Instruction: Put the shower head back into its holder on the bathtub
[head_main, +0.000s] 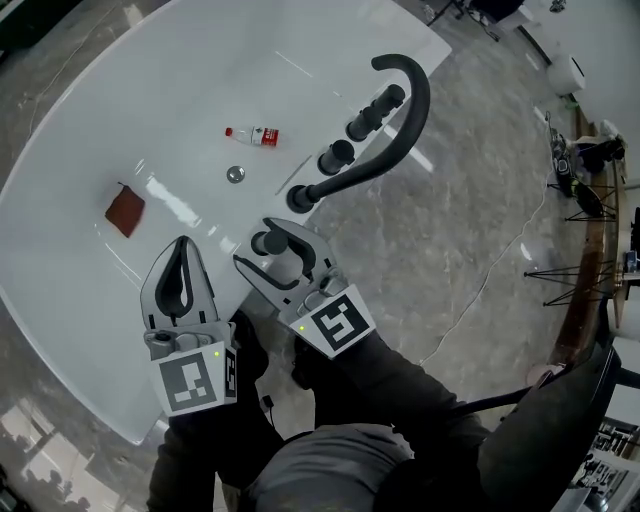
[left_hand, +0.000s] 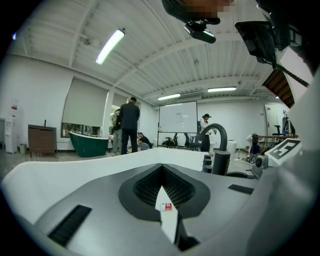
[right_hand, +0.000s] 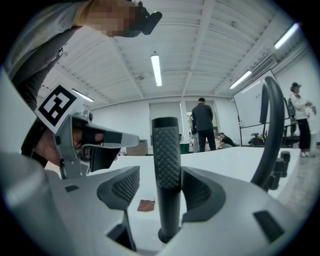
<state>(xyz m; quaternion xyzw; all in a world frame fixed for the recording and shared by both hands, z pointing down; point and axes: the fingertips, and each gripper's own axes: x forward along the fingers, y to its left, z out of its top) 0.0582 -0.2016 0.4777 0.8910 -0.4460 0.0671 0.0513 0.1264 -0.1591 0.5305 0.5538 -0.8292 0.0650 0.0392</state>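
The right gripper (right_hand: 165, 186) has its jaws spread on either side of the upright shower head (right_hand: 166, 150), with a gap at one pad. The left gripper (left_hand: 162, 175) has its jaws pressed together and holds nothing.

The black shower head (head_main: 270, 242) at the edge of the white bathtub (head_main: 80, 290) is flanked by the spread jaws of the right gripper (head_main: 262, 246), the left gripper (head_main: 183, 245) is held closed beside it, and a bottle (head_main: 253, 136) and red cloth (head_main: 125, 210) are seen inside.

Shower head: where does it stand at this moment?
In the head view the shower head stands upright on the bathtub rim, between the right gripper's open jaws, next to the curved spout's base.
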